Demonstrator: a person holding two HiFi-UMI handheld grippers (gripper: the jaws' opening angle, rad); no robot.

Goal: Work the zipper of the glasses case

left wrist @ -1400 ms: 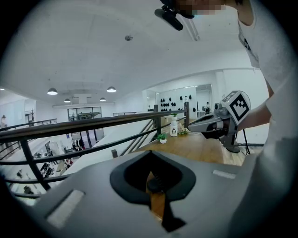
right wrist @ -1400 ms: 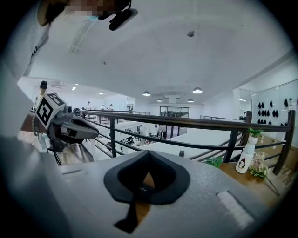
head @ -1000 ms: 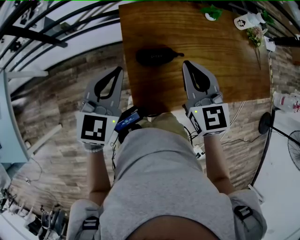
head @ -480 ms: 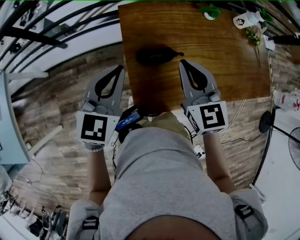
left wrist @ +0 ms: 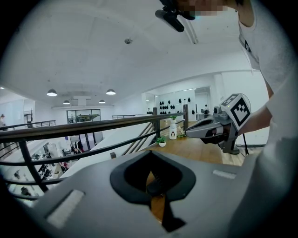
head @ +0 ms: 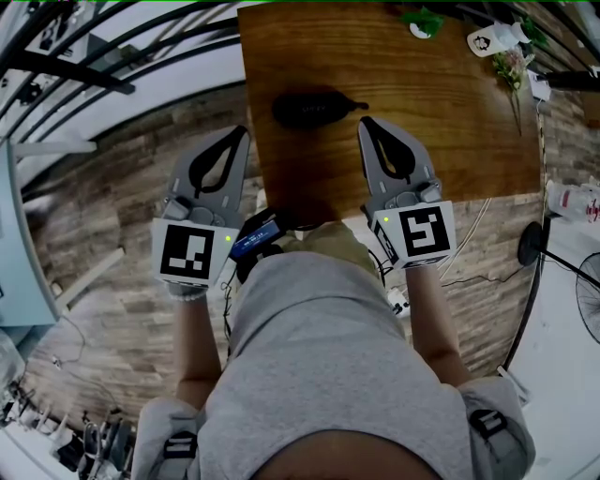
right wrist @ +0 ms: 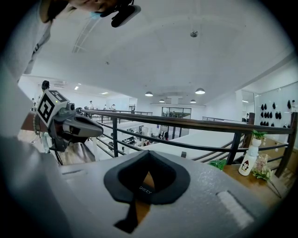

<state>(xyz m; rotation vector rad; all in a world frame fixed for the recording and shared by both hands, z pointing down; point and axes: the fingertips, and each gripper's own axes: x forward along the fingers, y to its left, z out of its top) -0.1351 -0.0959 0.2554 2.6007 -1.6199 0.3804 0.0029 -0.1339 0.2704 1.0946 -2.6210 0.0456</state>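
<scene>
A black glasses case lies on the wooden table, with its zipper pull sticking out to the right. My right gripper is shut and empty, its tip just below and right of the pull. My left gripper is also shut and empty, off the table's left edge and below-left of the case. In the left gripper view a bit of the dark case shows through the hole in the shut jaws. The right gripper view shows the case the same way.
A white bottle, a small green plant and dried flowers stand at the table's far right. A black railing runs on the left. A stand base sits on the floor at the right.
My right gripper has edged slightly left, toward the pull end of the case. The left gripper and the case have hardly moved.
</scene>
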